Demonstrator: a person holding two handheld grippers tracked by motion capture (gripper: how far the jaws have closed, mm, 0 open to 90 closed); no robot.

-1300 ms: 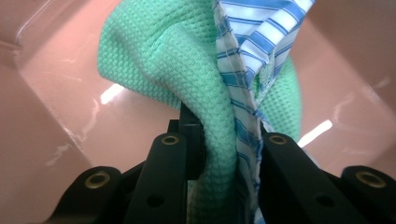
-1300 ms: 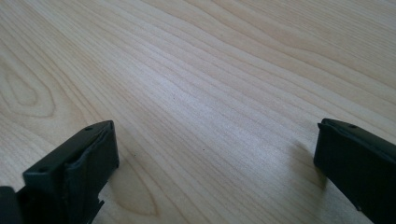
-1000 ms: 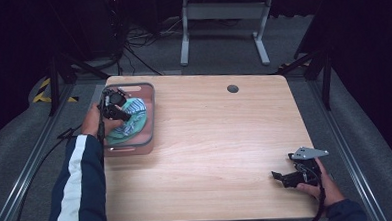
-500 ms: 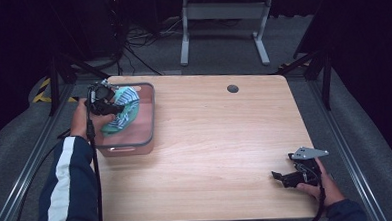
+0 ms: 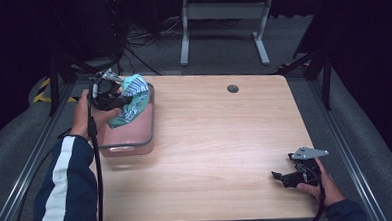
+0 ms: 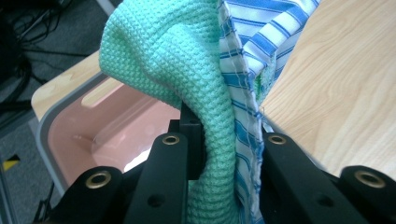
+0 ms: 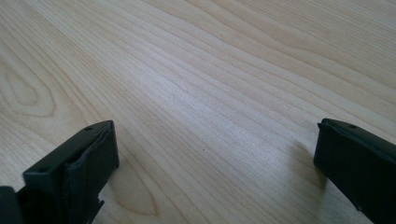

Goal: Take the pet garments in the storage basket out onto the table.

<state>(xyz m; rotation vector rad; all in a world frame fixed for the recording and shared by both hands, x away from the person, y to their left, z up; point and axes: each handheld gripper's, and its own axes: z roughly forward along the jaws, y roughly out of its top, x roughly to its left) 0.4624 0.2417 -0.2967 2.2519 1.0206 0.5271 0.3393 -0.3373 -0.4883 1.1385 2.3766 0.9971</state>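
Mint-green knit cloth (image 6: 187,70) was what the left tool (image 5: 114,96) had pinched, jaws pressed in on a thick fold of it, and a blue-and-white striped cloth (image 6: 261,42) was bunched right against the green one, caught along the inner face of one jaw. In the high view the bundle (image 5: 131,99) hung off the tool over the far end of a pink plastic tub (image 5: 130,138) with a grey rim, sitting at the left edge of the tabletop (image 5: 221,154). Couldn't tell whether the bottom of the cloth touched the tub or just dangled above it. In the left gripper view the tub's inside (image 6: 107,126) looked bare and shiny, with a handle slot in the wall.

The left hand (image 5: 86,113) held the tool from the outer side of the tub, sleeve dark with a white stripe (image 5: 62,181), and the cable (image 5: 96,165) ran down past the arm.

The right tool (image 5: 281,177) was well apart from all that, near the front right corner of the tabletop, resting low in the right hand (image 5: 322,185) with the grey plate (image 5: 310,152) on top. Its jaws were spread wide with bare wood grain (image 7: 210,102) between them, gripping nothing.

A small dark round grommet (image 5: 232,89) sat toward the far edge of the tabletop.
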